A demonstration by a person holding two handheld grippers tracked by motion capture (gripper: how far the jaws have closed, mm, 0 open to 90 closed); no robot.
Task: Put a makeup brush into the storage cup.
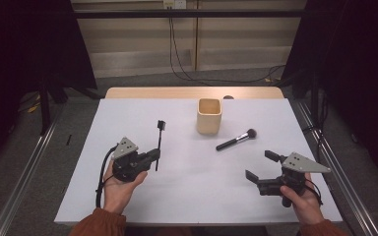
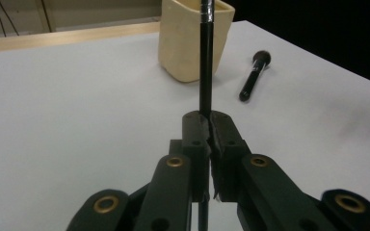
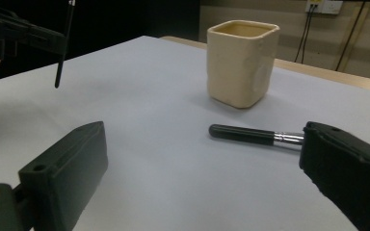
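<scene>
The left gripper [image 1: 150, 156] has its fingers [image 2: 195, 144] clenched on one thin black brush [image 1: 159, 142], held above the table [image 1: 187, 196] toward its left edge. The right gripper [image 1: 262, 167], near the right edge, has fingers [image 3: 67, 168] spread wide and empty. On the table there are one beige cup [image 1: 209, 116] near the far edge and one makeup brush [image 1: 236, 139] lying just beside it.

The left claw [image 1: 153, 156] gripped a thin black brush [image 1: 159, 140] — the right claw [image 1: 262, 166] gaped near the powder brush [image 1: 236, 139] beside the cup [image 1: 209, 116].

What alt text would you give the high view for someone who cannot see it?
A person's left gripper holds a thin black brush upright over a white table, while the right gripper hangs open near a makeup brush lying beside a cream cup.
</scene>
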